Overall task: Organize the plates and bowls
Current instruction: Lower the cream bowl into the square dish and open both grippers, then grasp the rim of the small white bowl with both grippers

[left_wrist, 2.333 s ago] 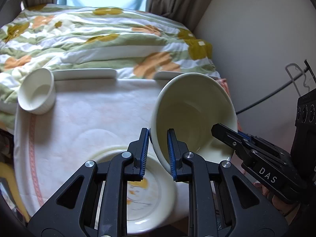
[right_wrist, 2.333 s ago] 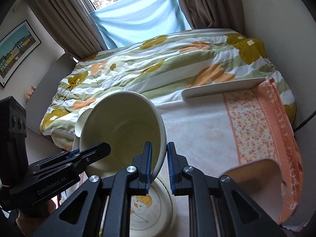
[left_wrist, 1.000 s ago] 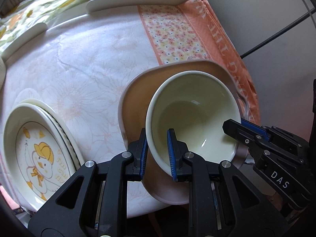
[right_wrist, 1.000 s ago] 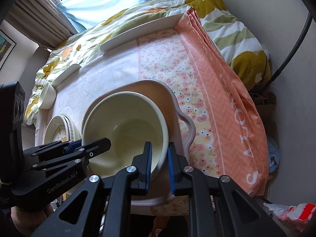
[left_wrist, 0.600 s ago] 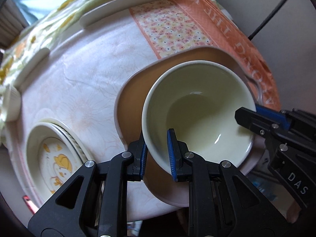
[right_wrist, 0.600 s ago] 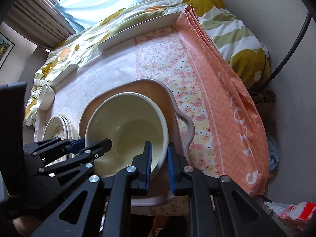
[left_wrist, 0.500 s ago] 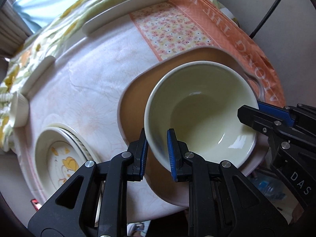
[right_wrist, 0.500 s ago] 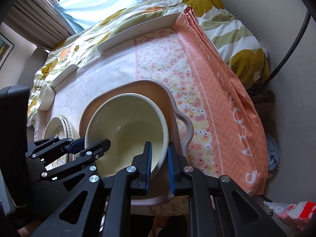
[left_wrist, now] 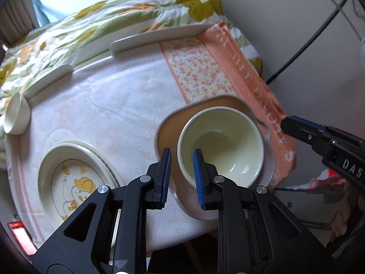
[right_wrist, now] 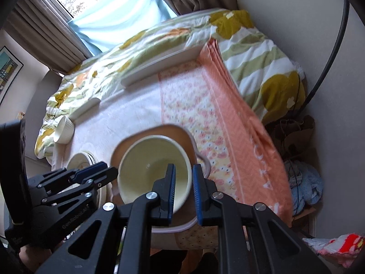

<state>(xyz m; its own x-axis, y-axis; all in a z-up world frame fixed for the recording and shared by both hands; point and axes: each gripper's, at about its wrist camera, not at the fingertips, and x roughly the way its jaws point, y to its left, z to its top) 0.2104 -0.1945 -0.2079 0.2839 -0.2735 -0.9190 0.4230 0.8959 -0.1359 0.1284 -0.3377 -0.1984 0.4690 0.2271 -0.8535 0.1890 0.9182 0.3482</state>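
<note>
Under the left gripper [left_wrist: 181, 175] and right gripper [right_wrist: 183, 191], both with jaws drawn narrow and seemingly pinching nothing, the cream bowl [left_wrist: 223, 146] sits in a brown handled dish [left_wrist: 166, 132]. Leftward lie stacked duck plates [left_wrist: 75, 182], and beyond them a small white cup [left_wrist: 16, 116].

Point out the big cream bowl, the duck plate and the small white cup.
bowl [left_wrist: 228, 146]: left wrist view, inner wall.
duck plate [left_wrist: 75, 185]: left wrist view, printed centre.
small cup [left_wrist: 14, 116]: left wrist view, inside of its mouth.

Table [left_wrist: 118, 118] under pale cloth: plates [left_wrist: 70, 182] near left, small bowl [left_wrist: 16, 117] far left, brown tray [left_wrist: 168, 132] near right.
</note>
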